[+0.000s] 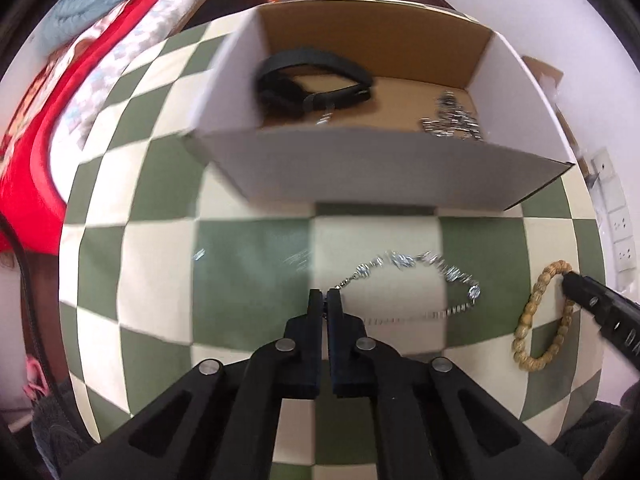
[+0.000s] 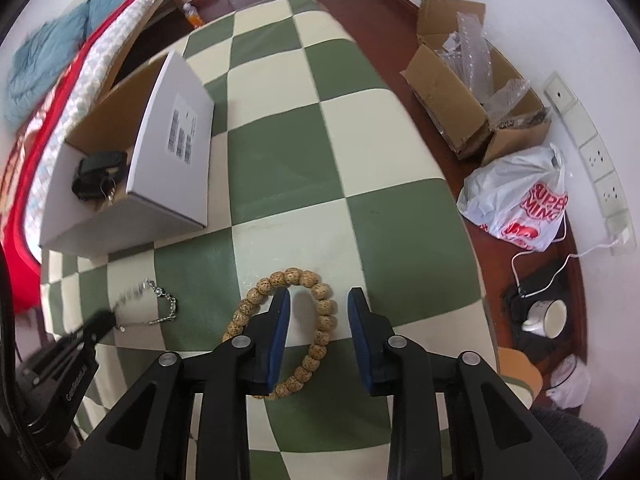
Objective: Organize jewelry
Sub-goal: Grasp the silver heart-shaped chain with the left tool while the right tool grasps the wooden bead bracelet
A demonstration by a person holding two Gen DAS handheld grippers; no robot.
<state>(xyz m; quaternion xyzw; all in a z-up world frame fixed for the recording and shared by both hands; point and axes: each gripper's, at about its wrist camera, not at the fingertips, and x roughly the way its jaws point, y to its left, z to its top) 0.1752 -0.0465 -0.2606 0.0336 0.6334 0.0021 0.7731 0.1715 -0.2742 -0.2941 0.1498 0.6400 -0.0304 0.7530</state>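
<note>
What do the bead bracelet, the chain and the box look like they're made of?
Bead bracelet: likely wood or seed, matte tan with dark speckles. Chain: looks like metal, silvery and glinting, pinched in the left gripper. Box: corrugated cardboard, white outside, plain brown inside.

Motion blur smears the left stretch of the thin silver chain bracelet (image 1: 416,276), so its links there dissolve into streaks. The near wall of the open white cardboard box (image 1: 380,168) cuts off the lower part of the black strap (image 1: 316,80) and of the small pile of silver links (image 1: 452,120) inside. In the right wrist view, the right gripper (image 2: 319,300) covers part of the tan wooden bead bracelet (image 2: 320,292). The barcode label (image 2: 182,130) is too small to read.
</note>
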